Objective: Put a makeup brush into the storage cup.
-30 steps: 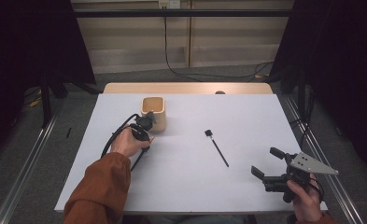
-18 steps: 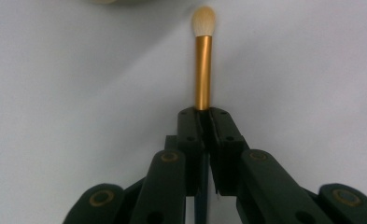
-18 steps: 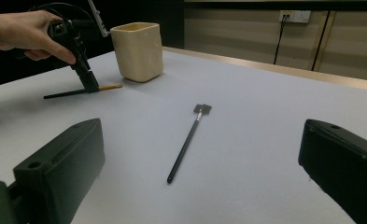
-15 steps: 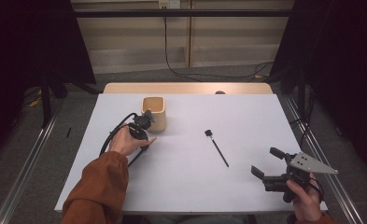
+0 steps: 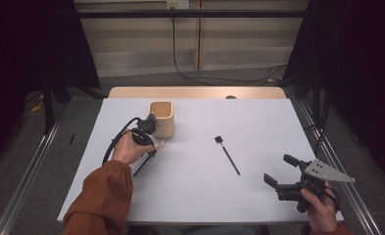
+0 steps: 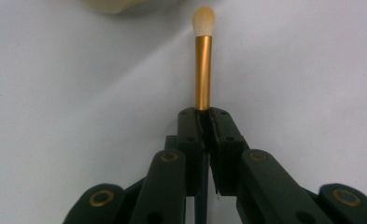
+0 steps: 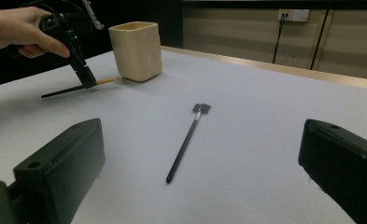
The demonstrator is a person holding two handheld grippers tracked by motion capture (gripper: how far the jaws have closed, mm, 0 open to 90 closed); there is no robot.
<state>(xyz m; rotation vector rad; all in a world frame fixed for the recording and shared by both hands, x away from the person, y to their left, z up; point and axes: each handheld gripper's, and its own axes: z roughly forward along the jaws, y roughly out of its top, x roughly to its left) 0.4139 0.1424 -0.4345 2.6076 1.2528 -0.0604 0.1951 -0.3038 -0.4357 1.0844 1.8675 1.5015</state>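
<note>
The left claw (image 5: pixel 153 145) is pinching a gold-ferruled makeup brush (image 6: pixel 203 70) low over the tabletop (image 5: pixel 190 191) toward its far-left corner, bristles pointing at the cream cup (image 5: pixel 161 119) just beyond. The right claw (image 5: pixel 283 170) is hanging spread near the front-right corner, well apart from both.

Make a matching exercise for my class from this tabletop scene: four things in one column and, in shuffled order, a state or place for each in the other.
Things:
1. gold-ferruled brush
2. black brush
3. cream cup
4. right gripper

States or places:
A. held open, low over the table's near right corner
B. lying loose in the middle of the table
C. clamped between the shut jaws of the left gripper
D. standing upright toward the far left of the table

Pairs: 1-C, 2-B, 3-D, 4-A
</note>
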